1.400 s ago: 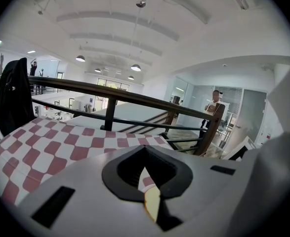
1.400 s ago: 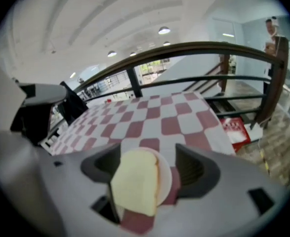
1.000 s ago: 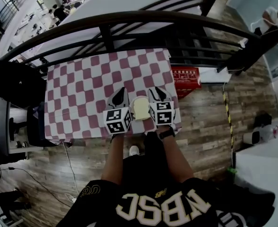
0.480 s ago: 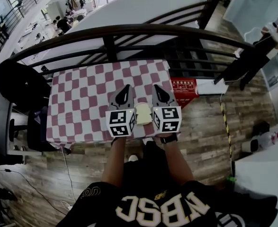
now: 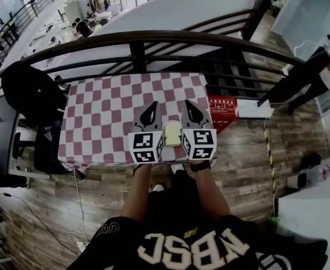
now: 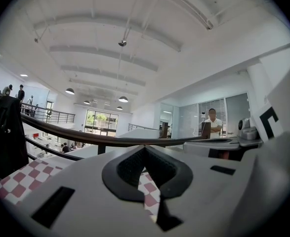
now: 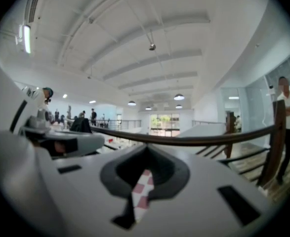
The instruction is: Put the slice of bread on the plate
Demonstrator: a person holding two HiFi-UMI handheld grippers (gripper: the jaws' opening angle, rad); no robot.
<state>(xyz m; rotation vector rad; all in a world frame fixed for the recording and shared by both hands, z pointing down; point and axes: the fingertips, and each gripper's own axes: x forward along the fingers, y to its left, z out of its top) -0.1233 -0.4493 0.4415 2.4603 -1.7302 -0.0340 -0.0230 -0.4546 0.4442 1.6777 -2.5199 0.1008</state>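
At the near edge of the table (image 5: 97,117), on its red-and-white checked cloth, lies the slice of bread (image 5: 172,134), pale and flat, toward the table's right-hand end. From the head view it shows in the gap between the two tools, just ahead of their marker cubes.

The left gripper (image 5: 152,107) sits just left of the bread and points away from the person, across the cloth. In its own view the two jaws meet at their tips with nothing caught between them; only checked cloth shows through the hole behind the tips. The right gripper (image 5: 188,106) sits just right of the bread and points the same way. Its jaws are also pressed together and empty, again with a strip of cloth showing through the hole. Neither tool holds the bread.

The left cube (image 5: 145,147) and the right cube (image 5: 198,144) hang over the table's front edge, with the person's forearms running back from them.

Beyond the table's far edge curves a dark railing (image 5: 153,38). A black chair (image 5: 32,94) stands at the table's left end. A red sign (image 5: 221,104) lies on the wooden floor (image 5: 249,156) to the right.
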